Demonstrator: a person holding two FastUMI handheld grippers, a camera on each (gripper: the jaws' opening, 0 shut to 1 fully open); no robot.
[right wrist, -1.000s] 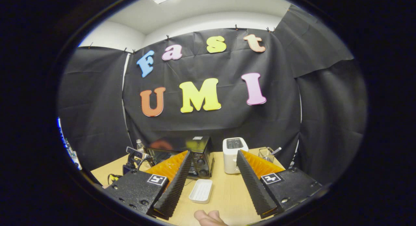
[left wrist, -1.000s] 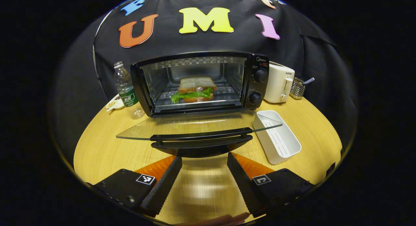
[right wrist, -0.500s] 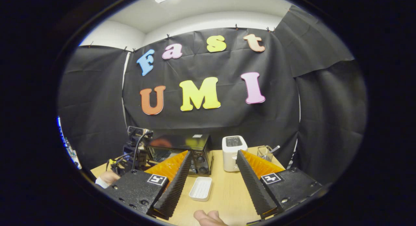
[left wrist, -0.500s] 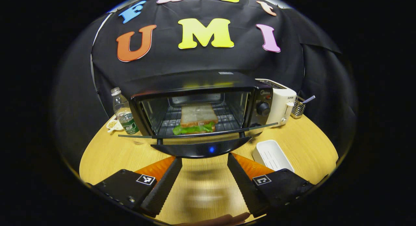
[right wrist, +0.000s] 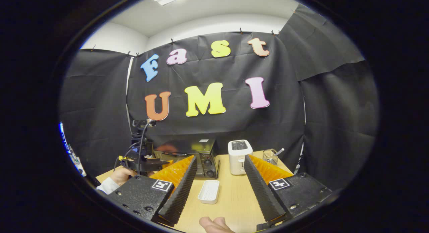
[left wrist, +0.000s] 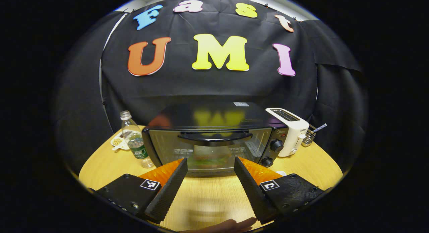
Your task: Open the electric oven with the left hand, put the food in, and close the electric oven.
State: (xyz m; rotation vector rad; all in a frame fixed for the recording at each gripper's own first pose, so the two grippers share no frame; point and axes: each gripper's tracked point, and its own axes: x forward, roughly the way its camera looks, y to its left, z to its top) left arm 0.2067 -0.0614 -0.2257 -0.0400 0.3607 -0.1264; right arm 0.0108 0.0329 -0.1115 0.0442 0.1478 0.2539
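On the table (left wrist: pixel 207 199) we see the electric oven (left wrist: pixel 214 142) with its door up, food (left wrist: pixel 209 159) dim behind the glass; left gripper (left wrist: pixel 210 169) and right gripper (right wrist: pixel 219 167) both spread apart, gripping nothing.

Right hand-held gripper (right wrist: pixel 218 179) spread wide over table (right wrist: pixel 231 199), white tray (right wrist: pixel 208 191) between fingers, oven (right wrist: pixel 187 156), toaster (right wrist: pixel 239 156) beyond

Oven (left wrist: pixel 211 139) between bottle (left wrist: pixel 135 146) and toaster (left wrist: pixel 290 130)
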